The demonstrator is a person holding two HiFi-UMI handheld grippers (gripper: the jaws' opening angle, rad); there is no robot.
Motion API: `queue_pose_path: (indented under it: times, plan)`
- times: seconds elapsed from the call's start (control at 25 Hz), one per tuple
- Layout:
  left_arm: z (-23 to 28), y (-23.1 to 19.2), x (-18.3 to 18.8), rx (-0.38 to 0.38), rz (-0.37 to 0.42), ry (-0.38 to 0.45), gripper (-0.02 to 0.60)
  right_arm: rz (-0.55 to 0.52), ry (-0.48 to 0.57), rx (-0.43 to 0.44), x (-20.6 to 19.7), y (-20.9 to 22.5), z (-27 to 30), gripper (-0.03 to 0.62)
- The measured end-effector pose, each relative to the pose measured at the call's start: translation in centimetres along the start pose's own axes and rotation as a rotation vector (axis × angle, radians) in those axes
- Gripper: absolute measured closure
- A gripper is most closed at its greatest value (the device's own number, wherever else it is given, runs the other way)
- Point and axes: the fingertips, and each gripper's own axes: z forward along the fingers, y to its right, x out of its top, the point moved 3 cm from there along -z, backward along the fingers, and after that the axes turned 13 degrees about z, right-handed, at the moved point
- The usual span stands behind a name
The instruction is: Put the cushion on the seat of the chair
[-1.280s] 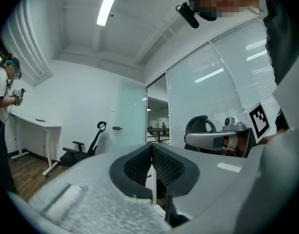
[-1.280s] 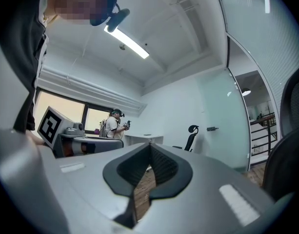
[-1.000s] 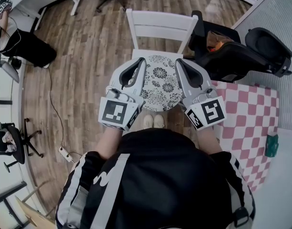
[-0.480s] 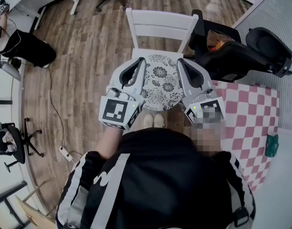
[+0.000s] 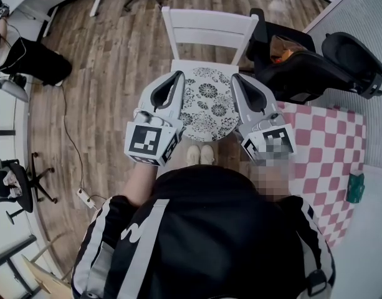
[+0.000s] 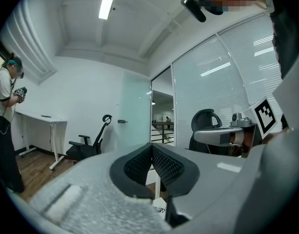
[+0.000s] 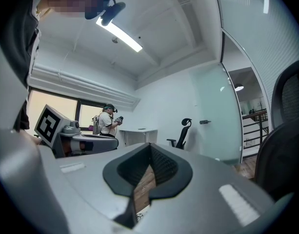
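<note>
Two hand-held grippers counted: the left hand-held gripper (image 5: pixel 179 75) and the right hand-held gripper (image 5: pixel 235 77), both clenched, with nothing between the jaws. One round patterned cushion (image 5: pixel 208 104) lies on the seat of one white chair (image 5: pixel 209 28); in the head view it shows between the two grippers. Surface: wood-plank floor (image 5: pixel 109 73), with one pink checked rug (image 5: pixel 331 161) at right. Room: white walls, glass partition (image 6: pixel 215 96).
</note>
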Motion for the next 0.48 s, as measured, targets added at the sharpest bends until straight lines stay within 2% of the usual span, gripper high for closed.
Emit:
queue_pose_path:
  times: [0.48]
  plan:
    - [-0.35, -0.83, 0.21, 0.019, 0.010, 0.014, 0.581, -0.004, 0.006, -0.006, 0.04, 0.10, -0.32, 0.594]
